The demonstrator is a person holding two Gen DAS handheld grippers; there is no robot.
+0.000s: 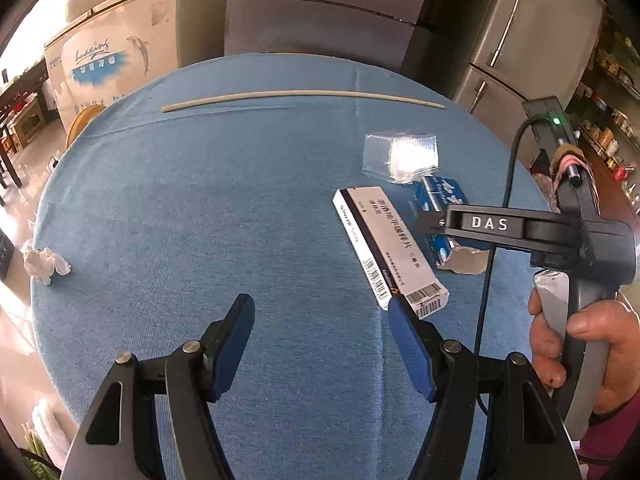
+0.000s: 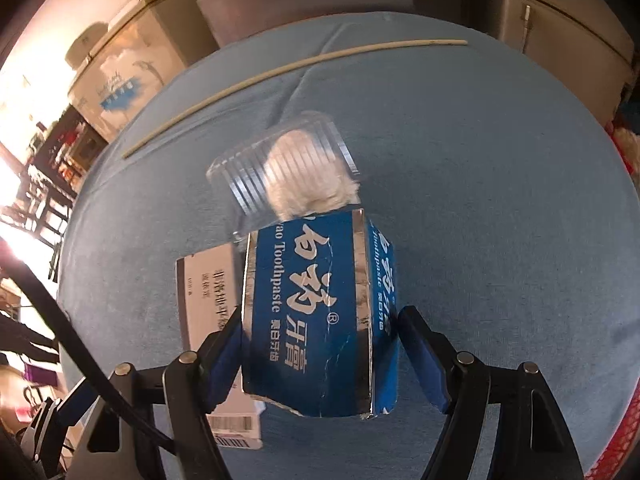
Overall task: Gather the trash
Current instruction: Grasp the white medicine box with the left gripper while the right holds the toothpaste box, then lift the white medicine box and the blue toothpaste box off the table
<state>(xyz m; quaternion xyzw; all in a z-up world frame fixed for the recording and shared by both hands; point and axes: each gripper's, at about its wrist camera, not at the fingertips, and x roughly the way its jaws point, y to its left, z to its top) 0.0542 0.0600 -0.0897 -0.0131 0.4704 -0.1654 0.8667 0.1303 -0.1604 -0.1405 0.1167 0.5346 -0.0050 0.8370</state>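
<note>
Right gripper (image 2: pixel 320 360), lower centre: we see it spread around blue toothpaste box (image 2: pixel 316 320), one pad touching, other apart, box not yet lifted. Left gripper (image 1: pixel 322 344) spread, empty. We judge collection barely begun: white box (image 1: pixel 390 248), plastic tub (image 1: pixel 400 156), stick (image 1: pixel 300 96), crumpled tissue (image 1: pixel 44 264) all on tabletop (image 1: pixel 200 200).

Right tongs (image 2: pixel 320 354) straddle blue toothpaste box (image 2: pixel 308 320)
</note>
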